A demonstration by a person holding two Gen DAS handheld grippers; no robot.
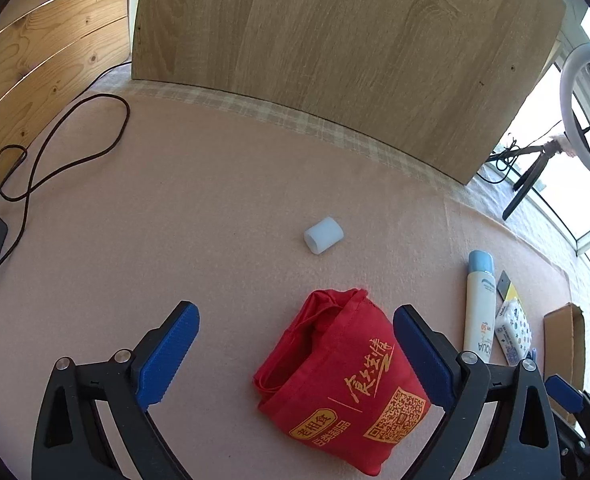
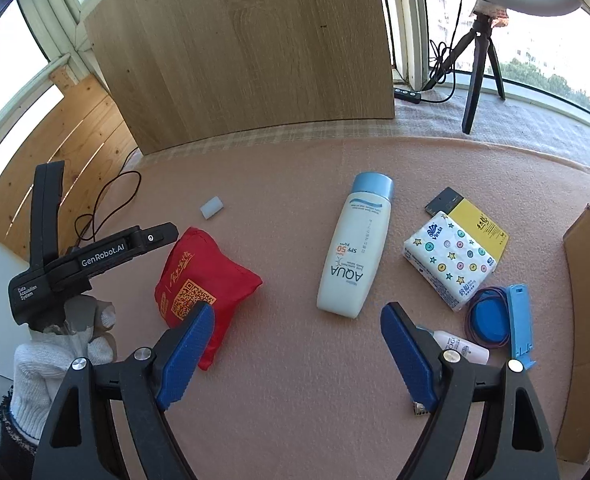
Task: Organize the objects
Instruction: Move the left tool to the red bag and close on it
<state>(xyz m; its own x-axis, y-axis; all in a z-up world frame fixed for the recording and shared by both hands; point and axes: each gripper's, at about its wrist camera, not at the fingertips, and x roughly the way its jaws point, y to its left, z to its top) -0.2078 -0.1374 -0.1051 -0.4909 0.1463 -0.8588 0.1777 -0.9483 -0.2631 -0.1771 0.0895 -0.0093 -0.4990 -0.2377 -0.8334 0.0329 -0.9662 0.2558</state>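
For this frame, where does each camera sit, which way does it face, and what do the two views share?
Left wrist: rides the left gripper, looks forward and down at the red pouch and a white cap; both open blue fingers show.
Right wrist: rides the right gripper, faces the sunscreen bottle and tissue pack; its open fingers, the gloved left hand show.
Shared: pouch, cap, bottle, tissue pack, wooden board.

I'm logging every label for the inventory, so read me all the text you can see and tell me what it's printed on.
"AQUA", "SPF 50": white sunscreen bottle.
"Vinda": tissue pack.
"GenRobot.AI", "Data Acquisition System": left gripper body, seen in the right wrist view.
Red pouch: yellow Chinese characters and a QR code, too stylised to read reliably.
Yellow box: print too small.
Small white bottle: label mostly hidden.
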